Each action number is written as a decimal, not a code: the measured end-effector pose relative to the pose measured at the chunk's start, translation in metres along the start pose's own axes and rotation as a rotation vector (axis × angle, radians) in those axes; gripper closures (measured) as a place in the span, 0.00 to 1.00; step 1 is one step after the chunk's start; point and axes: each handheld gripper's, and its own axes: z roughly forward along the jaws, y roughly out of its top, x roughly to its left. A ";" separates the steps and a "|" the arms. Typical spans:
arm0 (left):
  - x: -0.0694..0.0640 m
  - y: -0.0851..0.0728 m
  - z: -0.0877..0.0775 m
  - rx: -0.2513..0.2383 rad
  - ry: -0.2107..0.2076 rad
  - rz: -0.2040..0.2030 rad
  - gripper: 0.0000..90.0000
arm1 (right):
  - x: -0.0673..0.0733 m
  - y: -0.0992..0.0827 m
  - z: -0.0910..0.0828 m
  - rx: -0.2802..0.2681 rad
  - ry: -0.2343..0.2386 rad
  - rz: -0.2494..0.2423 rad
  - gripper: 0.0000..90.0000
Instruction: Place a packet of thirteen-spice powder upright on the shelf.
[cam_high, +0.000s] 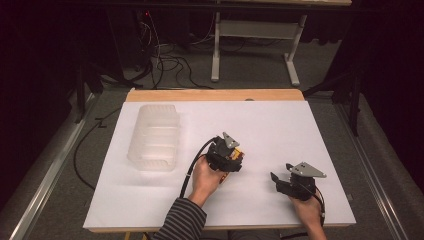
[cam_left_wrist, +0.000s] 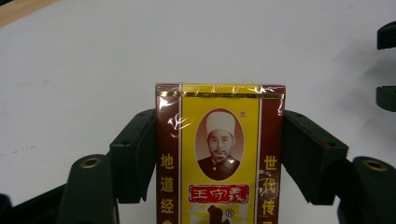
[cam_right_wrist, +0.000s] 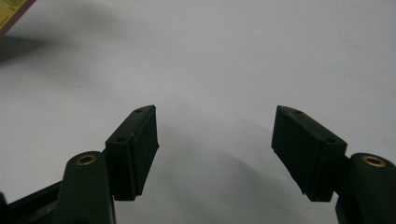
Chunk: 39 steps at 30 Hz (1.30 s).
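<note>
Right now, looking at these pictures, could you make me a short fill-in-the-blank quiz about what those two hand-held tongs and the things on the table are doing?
1. The left tongs are shut on a yellow and dark red ____.
2. The right tongs stand ____, with nothing between their jaws.
3. The clear plastic bin sits on the white table to the ____ of the left tongs.

Missing words: box; open; left

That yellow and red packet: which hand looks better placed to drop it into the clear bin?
Left. Its tongs already clamp the packet and sit nearer the clear bin; the right tongs are open, holding nothing.
</note>
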 end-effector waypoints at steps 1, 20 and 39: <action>0.000 0.000 -0.002 -0.006 -0.003 -0.003 0.37 | 0.000 0.000 0.000 0.000 0.000 0.000 0.35; -0.002 -0.004 -0.034 -0.073 0.001 0.018 0.37 | 0.000 0.000 0.000 -0.004 0.001 0.002 0.35; 0.018 -0.017 -0.073 -0.147 0.028 -0.047 0.37 | 0.000 0.000 0.000 0.001 -0.001 0.003 0.35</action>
